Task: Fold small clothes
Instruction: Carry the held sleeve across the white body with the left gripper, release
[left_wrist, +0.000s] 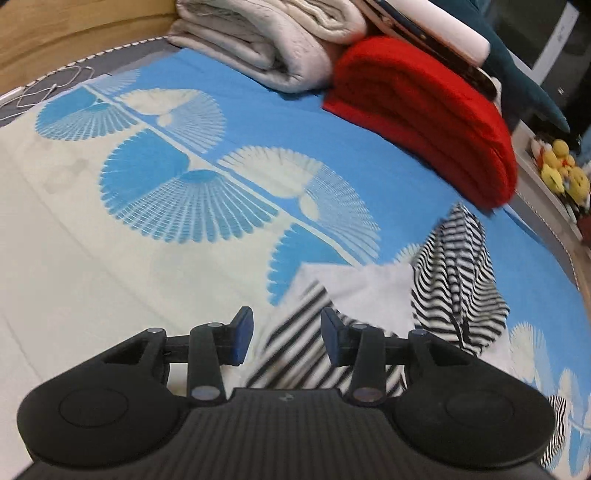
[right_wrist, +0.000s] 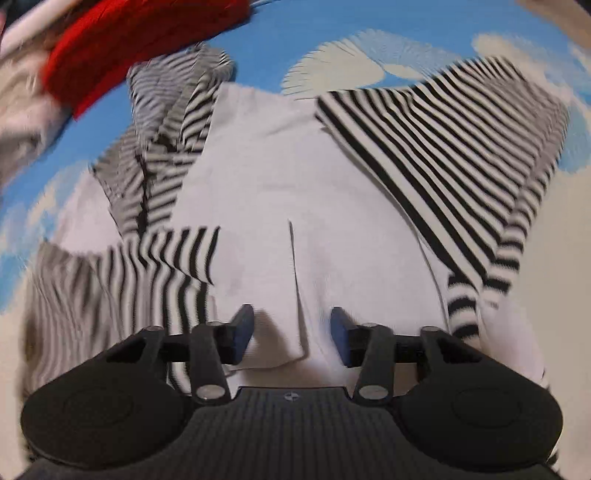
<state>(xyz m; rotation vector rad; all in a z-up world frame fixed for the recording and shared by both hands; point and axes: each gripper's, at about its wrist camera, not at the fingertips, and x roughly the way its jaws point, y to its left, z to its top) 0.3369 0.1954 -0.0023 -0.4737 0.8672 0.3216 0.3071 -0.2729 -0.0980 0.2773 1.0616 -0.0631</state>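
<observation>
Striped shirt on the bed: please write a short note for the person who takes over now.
Left claw: open, empty, above the shirt's edge.
Right claw: open over the shirt's white middle, nothing gripped.
Shirt: white body, striped sleeves, lying on the blue bedsheet beside a red blanket; the sleeves are rumpled.
Done: shirt laid out, no clear fold.
Left: fold the sleeves in, then the body.

Red folded blanket (left_wrist: 424, 110) beside grey quilt (left_wrist: 266, 40) — yellow plush toys (left_wrist: 561, 166) apart
</observation>
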